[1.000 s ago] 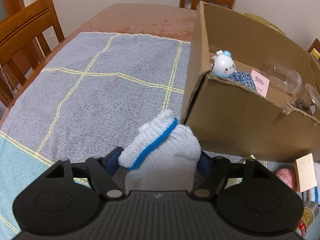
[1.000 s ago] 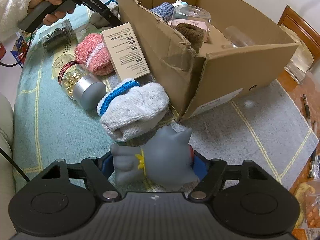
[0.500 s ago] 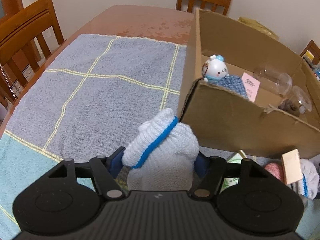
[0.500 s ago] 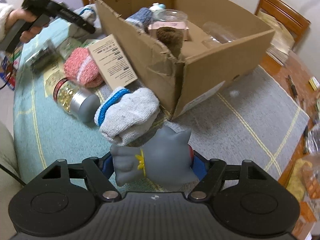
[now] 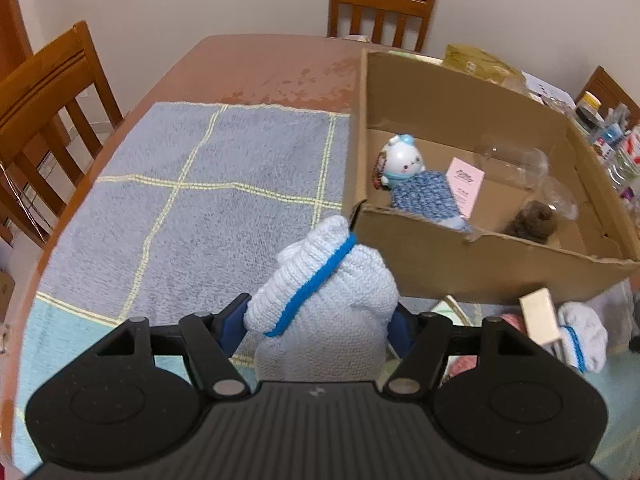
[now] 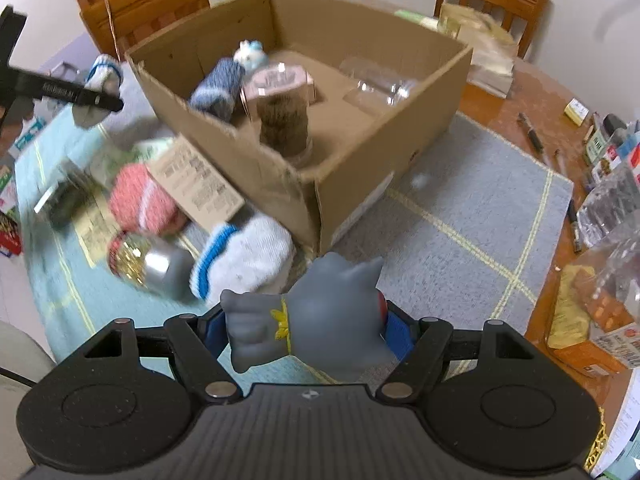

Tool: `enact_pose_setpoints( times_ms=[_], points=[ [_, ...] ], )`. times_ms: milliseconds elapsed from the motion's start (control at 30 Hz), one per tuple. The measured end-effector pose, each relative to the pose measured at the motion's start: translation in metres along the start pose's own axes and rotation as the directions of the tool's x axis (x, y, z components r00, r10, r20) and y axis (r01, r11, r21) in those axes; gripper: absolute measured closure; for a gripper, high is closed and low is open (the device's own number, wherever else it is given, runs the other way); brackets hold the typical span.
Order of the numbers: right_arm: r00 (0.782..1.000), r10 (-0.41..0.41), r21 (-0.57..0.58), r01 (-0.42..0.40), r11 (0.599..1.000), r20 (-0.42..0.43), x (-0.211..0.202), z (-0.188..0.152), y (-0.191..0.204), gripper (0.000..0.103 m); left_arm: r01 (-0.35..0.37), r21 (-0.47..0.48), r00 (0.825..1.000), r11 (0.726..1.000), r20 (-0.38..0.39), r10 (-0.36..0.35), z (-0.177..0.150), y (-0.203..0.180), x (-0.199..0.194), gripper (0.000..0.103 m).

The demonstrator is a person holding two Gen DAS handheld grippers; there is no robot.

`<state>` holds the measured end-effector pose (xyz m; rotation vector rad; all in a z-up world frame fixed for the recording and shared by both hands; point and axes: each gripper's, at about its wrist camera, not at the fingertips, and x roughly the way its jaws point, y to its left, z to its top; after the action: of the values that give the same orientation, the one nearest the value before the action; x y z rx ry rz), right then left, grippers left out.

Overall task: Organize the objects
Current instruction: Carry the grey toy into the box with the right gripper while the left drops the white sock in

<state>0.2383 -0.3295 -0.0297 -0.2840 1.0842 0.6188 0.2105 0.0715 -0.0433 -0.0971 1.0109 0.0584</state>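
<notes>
- L gripper [image 5: 320,316] clamped on a rolled white sock w/ blue stripe [image 5: 320,304]; blue pads press it from both sides, roll stands up out of the jaws, cuff end tilted up-left.
- R gripper [image 6: 304,328] clamped on a grey rubber cat toy [image 6: 312,328]; toy lies crosswise between the pads, body to the left, eared head pointing fwd-right.
- Key relation: cardboard box [image 5: 440,256], open top, is ahead of both tongs. From L it sits ahead and to the right, near wall just beyond the sock tip, rim below the sock's top in that view. From R it's straight ahead, near corner just past the toy.
- Box long axis runs left-right across the L view; R faces a corner, so walls splay away on both sides.
- Which hand is nearer: looks like L, sock nearly over the near wall; R seems a bit further back. Judgement only.
- Pose: both tongs held above the table, tilted down, looking into the box. R view blurred at left.
- Already in box: white figurine [image 5: 402,160], blue knit roll [image 5: 424,196], pink card [image 5: 464,186], clear cups [image 5: 516,160], brown fuzzy thing [image 5: 532,220].
- Outside, left-fwd of R tongs: second white sock [image 6: 244,256], pink sock [image 6: 140,204], gold-filled jar [image 6: 148,260], flat carton [image 6: 200,188].
- Next, prob: carry fwd over the rim, then release. Risk: sock snags the torn edge.
</notes>
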Motion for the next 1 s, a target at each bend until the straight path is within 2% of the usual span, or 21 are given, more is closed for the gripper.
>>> enact_pose_setpoints(
  times_ms=[167, 267, 467, 633, 700, 733, 767, 833, 1000],
  points=[
    [0.999, -0.019, -0.019, 0.02, 1.0, 0.051, -0.023, 0.018, 0.011, 0.024, 0.022, 0.112, 0.999, 0.993, 0.039, -0.027, 0.013, -0.015, -0.034, 0.035],
    [0.996, -0.03, -0.032, 0.033, 0.999, 0.085, -0.031, 0.032, 0.015, 0.024, 0.037, 0.148, 0.997, 0.988, 0.066, -0.047, 0.029, -0.026, -0.045, 0.035],
    [0.989, -0.06, -0.057, 0.068, 0.996, 0.137, -0.033, 0.068, 0.023, 0.024, 0.094, 0.215, 0.984, 0.972, 0.126, -0.123, 0.067, -0.059, -0.042, 0.035],
    [0.983, -0.062, -0.052, 0.073, 0.996, 0.175, -0.028, 0.093, 0.023, 0.024, 0.105, 0.266, 0.979, 0.958, 0.142, -0.147, 0.092, -0.082, -0.027, 0.034],
    [0.982, -0.06, -0.06, 0.071, 0.996, 0.178, -0.025, 0.1, 0.024, 0.023, 0.113, 0.285, 0.978, 0.952, 0.136, -0.157, 0.1, -0.091, -0.02, 0.031],
    [0.982, -0.059, -0.066, 0.072, 0.995, 0.177, -0.023, 0.103, 0.024, 0.022, 0.111, 0.295, 0.979, 0.949, 0.131, -0.155, 0.101, -0.094, -0.018, 0.024],
    [0.981, -0.065, -0.069, 0.079, 0.994, 0.181, -0.021, 0.106, 0.025, 0.013, 0.097, 0.3, 0.98, 0.949, 0.138, -0.144, 0.103, -0.097, -0.017, 0.016],
    [0.974, -0.091, -0.074, 0.108, 0.991, 0.207, -0.021, 0.107, 0.027, 0.0, 0.071, 0.307, 0.977, 0.949, 0.169, -0.127, 0.101, -0.101, -0.018, 0.008],
    [0.971, -0.085, -0.079, 0.105, 0.991, 0.223, -0.02, 0.109, 0.029, 0.0, 0.091, 0.301, 0.978, 0.949, 0.153, -0.143, 0.097, -0.101, -0.016, 0.008]
  ],
)
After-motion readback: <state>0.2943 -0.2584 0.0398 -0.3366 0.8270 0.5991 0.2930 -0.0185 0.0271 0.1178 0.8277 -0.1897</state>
